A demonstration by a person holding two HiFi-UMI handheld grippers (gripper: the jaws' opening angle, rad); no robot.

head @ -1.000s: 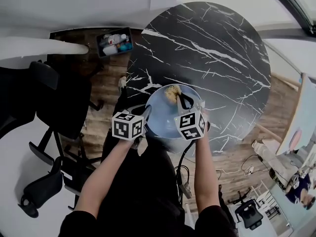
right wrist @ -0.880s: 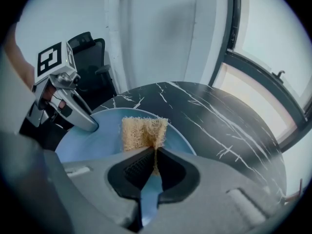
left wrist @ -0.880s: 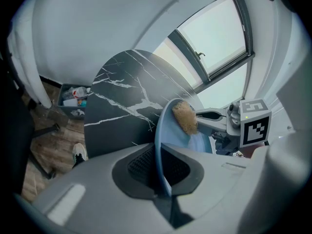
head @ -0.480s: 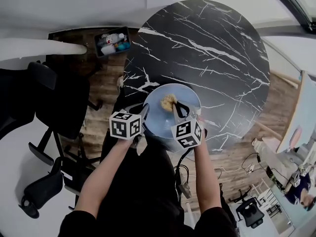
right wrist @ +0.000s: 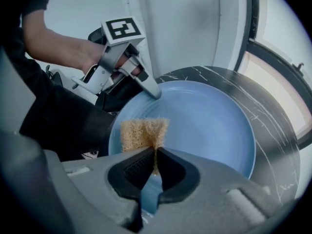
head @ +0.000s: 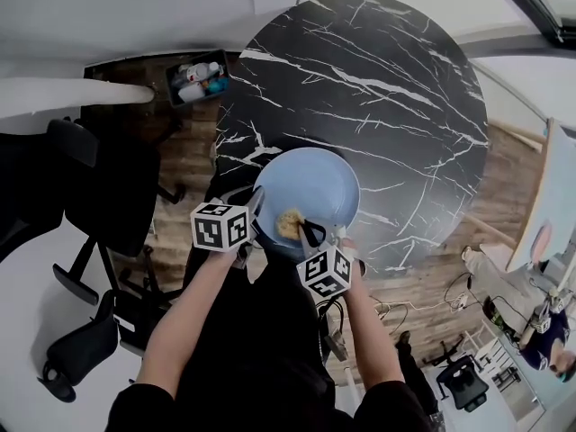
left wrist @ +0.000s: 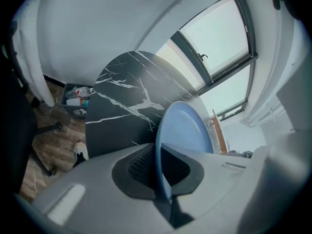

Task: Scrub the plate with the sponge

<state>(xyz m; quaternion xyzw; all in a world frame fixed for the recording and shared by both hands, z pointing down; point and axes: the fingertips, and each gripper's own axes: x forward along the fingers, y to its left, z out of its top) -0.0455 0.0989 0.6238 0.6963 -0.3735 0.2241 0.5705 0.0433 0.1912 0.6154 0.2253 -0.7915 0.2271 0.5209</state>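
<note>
A light blue plate [head: 315, 185] lies at the near edge of the round black marble table [head: 396, 88]. My left gripper [head: 255, 212] is shut on the plate's left rim; in the left gripper view the plate [left wrist: 187, 130] runs edge-on between the pads of that gripper [left wrist: 160, 167]. My right gripper [head: 306, 232] is shut on a tan sponge [head: 290, 223], which rests on the plate's near part. In the right gripper view the sponge [right wrist: 139, 134] sticks out of the right gripper [right wrist: 155, 162] against the plate [right wrist: 209, 126], with the left gripper [right wrist: 151, 92] on the far rim.
A dark bin of bottles [head: 200, 77] stands on the wooden floor beyond the table's left side. Black office chairs [head: 81, 178] stand to the left. The person's legs are under the plate's near edge. A large window [left wrist: 224, 38] lies past the table.
My right gripper has dragged the sponge from the plate's far part across to its near part, toward the person. The left gripper has kept its hold on the rim.
</note>
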